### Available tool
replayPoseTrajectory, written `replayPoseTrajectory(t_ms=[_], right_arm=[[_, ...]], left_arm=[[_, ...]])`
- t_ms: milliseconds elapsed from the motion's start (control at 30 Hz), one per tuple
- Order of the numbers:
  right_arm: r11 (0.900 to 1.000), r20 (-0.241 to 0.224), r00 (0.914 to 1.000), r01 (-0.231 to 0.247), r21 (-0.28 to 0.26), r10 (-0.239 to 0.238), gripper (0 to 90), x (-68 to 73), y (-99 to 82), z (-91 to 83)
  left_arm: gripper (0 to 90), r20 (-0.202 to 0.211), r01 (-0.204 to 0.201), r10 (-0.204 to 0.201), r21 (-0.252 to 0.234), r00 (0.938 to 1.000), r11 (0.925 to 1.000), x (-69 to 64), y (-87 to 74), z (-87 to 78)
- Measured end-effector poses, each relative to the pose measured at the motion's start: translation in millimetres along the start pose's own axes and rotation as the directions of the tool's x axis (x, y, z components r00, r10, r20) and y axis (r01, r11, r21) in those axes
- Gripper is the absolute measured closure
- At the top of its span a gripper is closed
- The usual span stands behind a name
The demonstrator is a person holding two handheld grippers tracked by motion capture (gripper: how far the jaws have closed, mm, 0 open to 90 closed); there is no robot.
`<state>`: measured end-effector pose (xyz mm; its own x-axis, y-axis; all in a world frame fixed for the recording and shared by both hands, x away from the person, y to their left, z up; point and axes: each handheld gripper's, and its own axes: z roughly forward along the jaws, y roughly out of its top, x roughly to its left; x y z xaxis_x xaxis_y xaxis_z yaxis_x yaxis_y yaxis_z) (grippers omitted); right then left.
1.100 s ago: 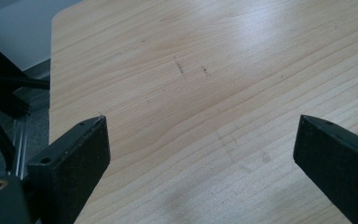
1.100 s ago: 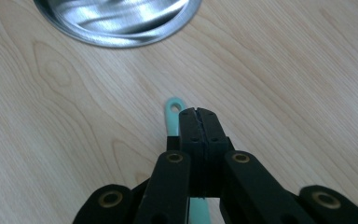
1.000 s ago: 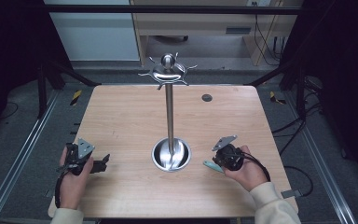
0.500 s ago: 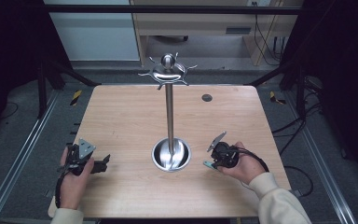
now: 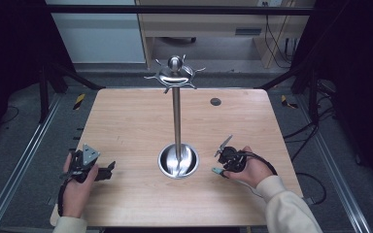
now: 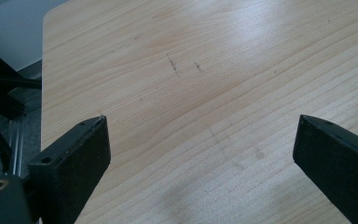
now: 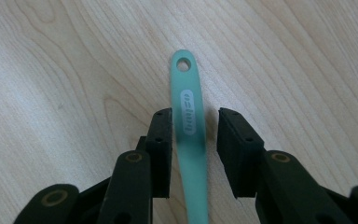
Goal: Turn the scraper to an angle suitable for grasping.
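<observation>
A green handle (image 7: 189, 135) is seen between the fingers of the right gripper (image 7: 195, 154), which have just been opening.

In the right gripper view, the handle is laid flat on the wooden worktop (image 7: 65, 70) and runs lengthwise between the two fingers (image 7: 161, 140); a gap is seen on one side, while the other finger is just beside or touching it, so no pinch is shown. Its end with a round hole is placed just past the fingertips. In the high view, the right gripper (image 5: 219, 162) is held just beside the bowl-shaped base of a metal stand (image 5: 177, 145). The left gripper (image 6: 200, 154) is kept well apart from it, its fingers (image 6: 74, 154) spread wide over bare worktop with nothing between them.
</observation>
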<state>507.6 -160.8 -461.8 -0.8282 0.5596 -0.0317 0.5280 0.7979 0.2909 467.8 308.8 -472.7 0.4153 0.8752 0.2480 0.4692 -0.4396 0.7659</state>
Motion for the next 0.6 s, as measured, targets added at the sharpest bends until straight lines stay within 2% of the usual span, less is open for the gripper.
replayPoseTrajectory(t_ms=[200,367,600], right_arm=[[0.9998,-0.02,0.9998,0.0,0.018,0.0,66.2,-2.7,0.6,4.6],[0.9996,-0.025,0.9997,0.002,0.03,-0.002,67.2,-2.1,2.4,6.3],[0.9996,-0.035,0.9994,-0.002,0.029,0.003,69.3,-3.6,3.4,7.6]], left_arm=[[3.8,0.005,-0.004,0.004,0.005,1.0,1.0,-0.8,-0.2,0.9],[4.0,0.0,-0.005,0.005,-0.009,1.0,0.9999,-1.0,0.8,-0.6],[4.0,0.0,-0.006,0.006,-0.005,1.0,1.0,-1.0,0.4,-0.4]])
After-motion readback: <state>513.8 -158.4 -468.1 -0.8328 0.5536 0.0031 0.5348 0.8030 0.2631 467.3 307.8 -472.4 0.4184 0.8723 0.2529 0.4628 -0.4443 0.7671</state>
